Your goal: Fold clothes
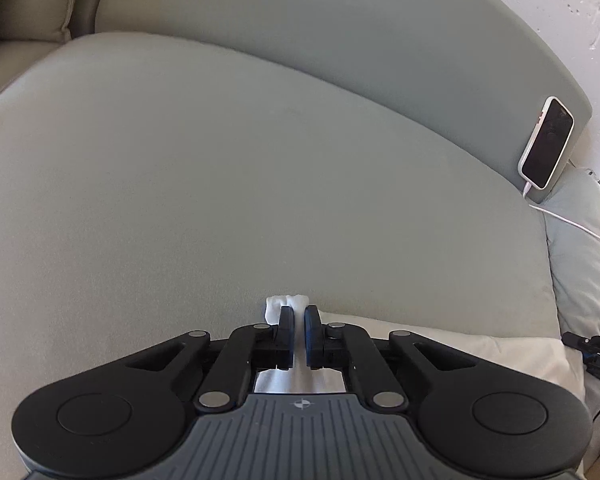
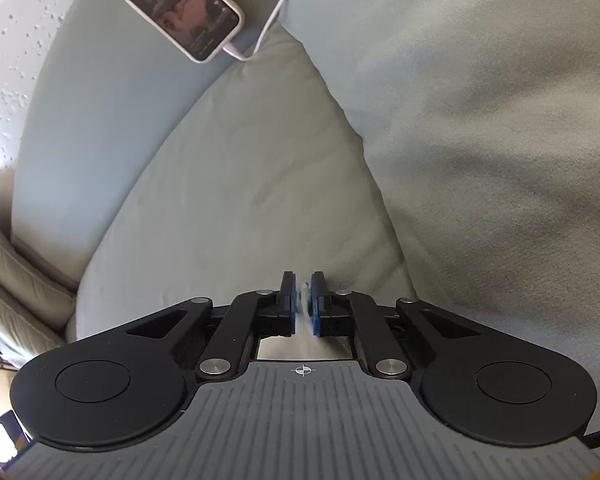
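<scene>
A white garment (image 1: 440, 350) lies flat on the pale grey sofa seat (image 1: 220, 200), stretching to the right along the bottom of the left wrist view. My left gripper (image 1: 299, 312) is shut on a bunched edge of that white cloth, which pokes out past the black fingers (image 1: 286, 322). At the right edge of this view part of the other gripper (image 1: 594, 354) shows. In the right wrist view my right gripper (image 2: 303, 286) is shut on a thin strip of white cloth (image 2: 304, 300) between its blue pads; the rest of the garment is hidden under the tool.
A phone (image 1: 546, 142) in a white case leans against the sofa's backrest (image 1: 380, 40), with a white cable (image 1: 572, 224) trailing from it. The phone (image 2: 184, 8) also shows top left in the right wrist view. A large grey cushion (image 2: 500, 140) fills the right.
</scene>
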